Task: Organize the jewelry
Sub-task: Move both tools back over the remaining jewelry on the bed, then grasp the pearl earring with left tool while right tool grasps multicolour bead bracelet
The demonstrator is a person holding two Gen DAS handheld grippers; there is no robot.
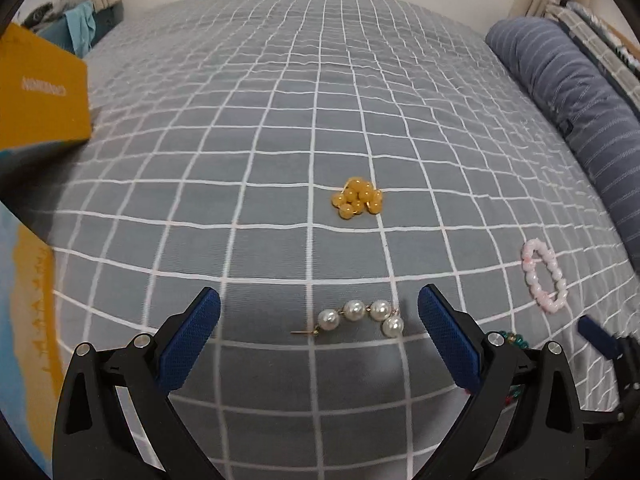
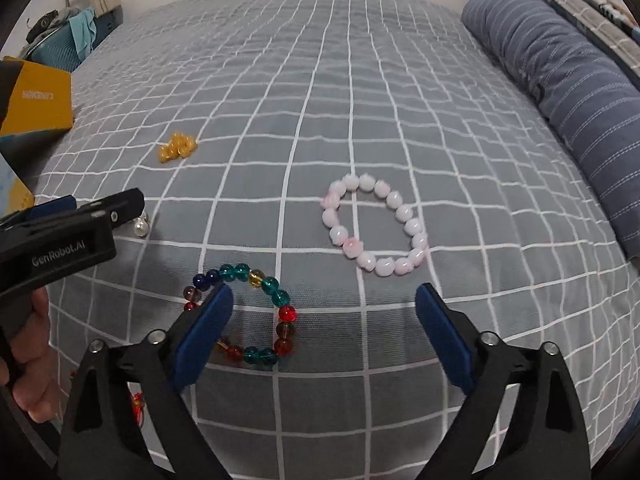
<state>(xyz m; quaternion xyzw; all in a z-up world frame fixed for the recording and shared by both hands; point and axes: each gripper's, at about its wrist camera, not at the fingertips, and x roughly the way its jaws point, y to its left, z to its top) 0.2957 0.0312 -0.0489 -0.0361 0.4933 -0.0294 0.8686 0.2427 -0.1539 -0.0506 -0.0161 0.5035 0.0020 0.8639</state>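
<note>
On the grey checked bed cover [image 1: 280, 120] lies a short string of white pearls [image 1: 360, 316] between the wide-apart blue pads of my left gripper [image 1: 319, 308], which is open and not touching it. Beyond it sits a heap of amber beads [image 1: 357, 198], and a pink bead bracelet [image 1: 545, 276] lies to the right. In the right wrist view my right gripper [image 2: 324, 300] is open over a multicoloured bead bracelet [image 2: 256, 312]; its left pad [image 2: 208, 332] covers part of it. The pink bracelet [image 2: 376, 226] lies just beyond, and the amber beads [image 2: 177, 147] lie far left.
A yellow box [image 1: 40, 96] stands at the left edge of the bed, with a rolled blue striped quilt [image 1: 568, 92] along the right side. A hand [image 2: 28, 360] holds the left gripper's body [image 2: 60, 240] at the left of the right wrist view.
</note>
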